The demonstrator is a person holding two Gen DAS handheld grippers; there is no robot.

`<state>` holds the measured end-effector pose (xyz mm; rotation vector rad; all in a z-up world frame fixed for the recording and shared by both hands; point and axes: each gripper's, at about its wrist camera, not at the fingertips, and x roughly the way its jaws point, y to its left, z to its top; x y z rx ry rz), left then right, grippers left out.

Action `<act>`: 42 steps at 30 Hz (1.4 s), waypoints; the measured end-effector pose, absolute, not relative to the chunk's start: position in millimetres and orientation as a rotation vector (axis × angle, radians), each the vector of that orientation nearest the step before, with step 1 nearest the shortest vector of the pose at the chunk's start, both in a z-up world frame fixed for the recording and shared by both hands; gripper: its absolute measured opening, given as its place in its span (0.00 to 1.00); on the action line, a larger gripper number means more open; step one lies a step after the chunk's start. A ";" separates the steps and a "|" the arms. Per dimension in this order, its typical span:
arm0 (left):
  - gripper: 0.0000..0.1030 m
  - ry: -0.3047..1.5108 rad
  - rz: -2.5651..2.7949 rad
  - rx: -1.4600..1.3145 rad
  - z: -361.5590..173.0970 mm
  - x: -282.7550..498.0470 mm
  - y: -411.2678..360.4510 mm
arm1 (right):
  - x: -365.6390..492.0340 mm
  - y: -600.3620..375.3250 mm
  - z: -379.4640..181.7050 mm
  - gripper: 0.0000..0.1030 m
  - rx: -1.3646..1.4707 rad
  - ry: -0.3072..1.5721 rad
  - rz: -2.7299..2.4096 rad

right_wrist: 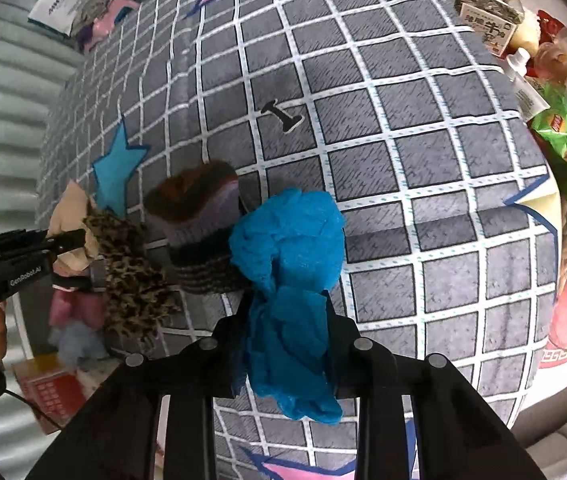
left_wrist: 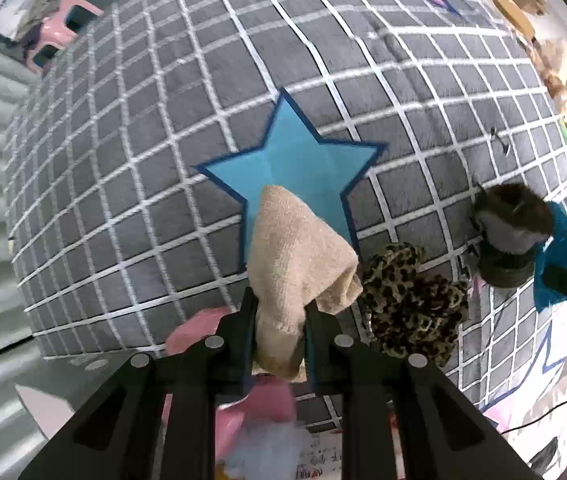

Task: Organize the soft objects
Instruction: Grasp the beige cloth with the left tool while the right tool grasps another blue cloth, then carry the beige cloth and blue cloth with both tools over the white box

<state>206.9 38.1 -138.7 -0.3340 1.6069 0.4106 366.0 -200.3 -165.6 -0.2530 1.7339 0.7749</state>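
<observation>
A: Left gripper (left_wrist: 281,312) first. State?

B: Clenched on the beige knitted cloth (left_wrist: 297,256). Pads pinch its lower end and the rest bunches up past the fingertips. It's over the blue star patch (left_wrist: 295,164) on the grey white-grid blanket (left_wrist: 143,168).

A: Right gripper (right_wrist: 289,320)?

B: Also clenched, on the crumpled bright blue cloth (right_wrist: 289,248). It bulges into a ball beyond the jaws, with a tail hanging back under them.

A: What's left on the blanket?

B: Two soft things between the grippers: the leopard-print fabric scrunchie (left_wrist: 411,300) and the dark brown and grey striped knit piece (right_wrist: 199,232). The scrunchie is just right of the left gripper, almost touching the beige cloth. The striped piece sits just left of the blue cloth, touching it or nearly so, can't tell which.

A: Key relation for the next move?

B: My guess: both hands are full, so each load goes to its spot before anything else. After that, left hand is nearer the scrunchie, right hand nearer the striped piece. A drop-off pile isn't clear; pink and pale blue soft items (right_wrist: 73,320) show below the blanket's near edge, by the left gripper.
</observation>
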 end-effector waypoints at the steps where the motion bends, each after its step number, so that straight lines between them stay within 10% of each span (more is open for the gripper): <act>1: 0.21 1.595 0.419 -0.337 -132.4 206.5 40.0 | 367.0 -202.3 -163.0 0.30 -0.239 1.737 0.771; 42: 0.21 1.255 0.768 -0.518 9.5 71.4 48.2 | 276.2 -67.0 -25.2 0.30 -0.476 1.502 1.169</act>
